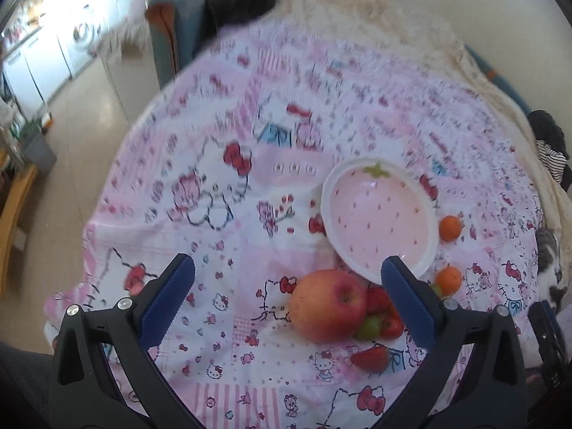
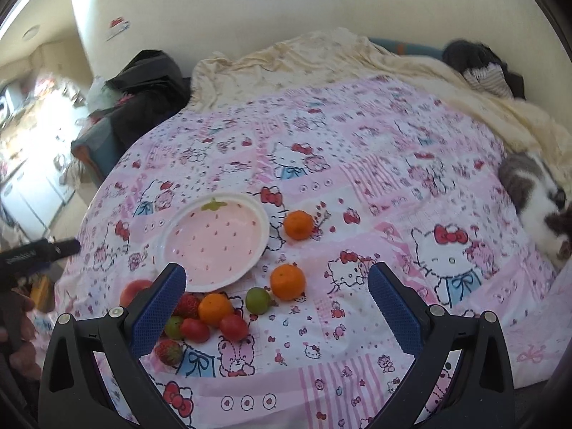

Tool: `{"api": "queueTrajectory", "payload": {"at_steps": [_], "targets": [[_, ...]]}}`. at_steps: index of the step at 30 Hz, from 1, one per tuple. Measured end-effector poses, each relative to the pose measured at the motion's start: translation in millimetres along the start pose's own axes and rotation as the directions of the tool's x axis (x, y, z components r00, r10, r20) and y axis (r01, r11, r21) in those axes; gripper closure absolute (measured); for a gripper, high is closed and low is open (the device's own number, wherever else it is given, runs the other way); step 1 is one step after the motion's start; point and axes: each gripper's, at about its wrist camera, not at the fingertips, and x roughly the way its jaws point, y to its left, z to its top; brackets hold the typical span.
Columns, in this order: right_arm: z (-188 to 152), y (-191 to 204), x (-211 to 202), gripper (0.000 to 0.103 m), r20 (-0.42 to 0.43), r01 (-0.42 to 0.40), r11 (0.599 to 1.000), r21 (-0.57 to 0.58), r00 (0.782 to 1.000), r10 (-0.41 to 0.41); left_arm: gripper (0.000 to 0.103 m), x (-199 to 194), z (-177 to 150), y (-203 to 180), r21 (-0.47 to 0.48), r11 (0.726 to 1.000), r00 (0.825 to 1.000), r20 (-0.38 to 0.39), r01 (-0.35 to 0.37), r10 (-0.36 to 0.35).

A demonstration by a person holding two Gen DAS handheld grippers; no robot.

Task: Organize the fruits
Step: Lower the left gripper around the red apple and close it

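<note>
A pink strawberry-pattern plate lies empty on the pink cartoon-print cloth. A red-yellow apple sits just in front of it, between the wide-apart fingers of my left gripper, which is open above the cloth. Strawberries, green grapes, cherry tomatoes and small oranges lie around the plate's near edge. My right gripper is open, hovering over the near orange and grape.
A cream blanket is bunched behind the cloth. A grey-and-white cat lies at the right edge. Dark clothes sit at the back left. The other gripper's black body shows at left. The floor drops off to the left.
</note>
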Motion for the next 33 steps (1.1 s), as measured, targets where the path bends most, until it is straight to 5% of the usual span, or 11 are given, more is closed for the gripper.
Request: {"api": "queueTrajectory", "payload": {"at_steps": [3, 5, 9, 19, 24, 33], "targets": [[0.5, -10.7, 6.0, 0.0, -0.027, 0.01, 0.999, 0.051, 1.0, -0.009, 0.001, 34.7, 0.0, -13.0, 0.07, 0.997, 0.987, -0.161, 0.03, -0.019], [-0.9, -14.4, 9.9, 0.0, -0.048, 0.018, 0.997, 0.068, 0.999, -0.015, 0.006, 59.6, -5.4, -22.7, 0.125, 0.991, 0.963, -0.271, 0.05, -0.015], [-3.3, -15.7, 12.5, 0.0, -0.067, 0.016, 0.997, 0.077, 0.998, -0.01, 0.02, 89.5, -19.8, -24.1, 0.094, 0.993, 0.922, -0.387, 0.065, -0.023], [-6.8, -11.6, 18.8, 0.0, -0.099, 0.0, 0.997, 0.076, 0.995, 0.008, 0.02, 93.1, -19.0, -35.0, 0.13, 0.987, 0.904, -0.425, 0.095, -0.031], [-7.6, -9.9, 20.9, 0.0, -0.106, -0.005, 0.997, 0.074, 0.994, 0.013, 0.02, 107.7, -36.8, -59.3, 0.291, 0.949, 0.868, -0.494, 0.126, 0.036], [-8.4, -10.4, 21.7, 0.0, -0.11, -0.01, 0.997, 0.077, 0.994, 0.018, 0.027, 118.2, -29.1, -53.9, 0.245, 0.954, 0.879, -0.476, 0.174, -0.038]]}}
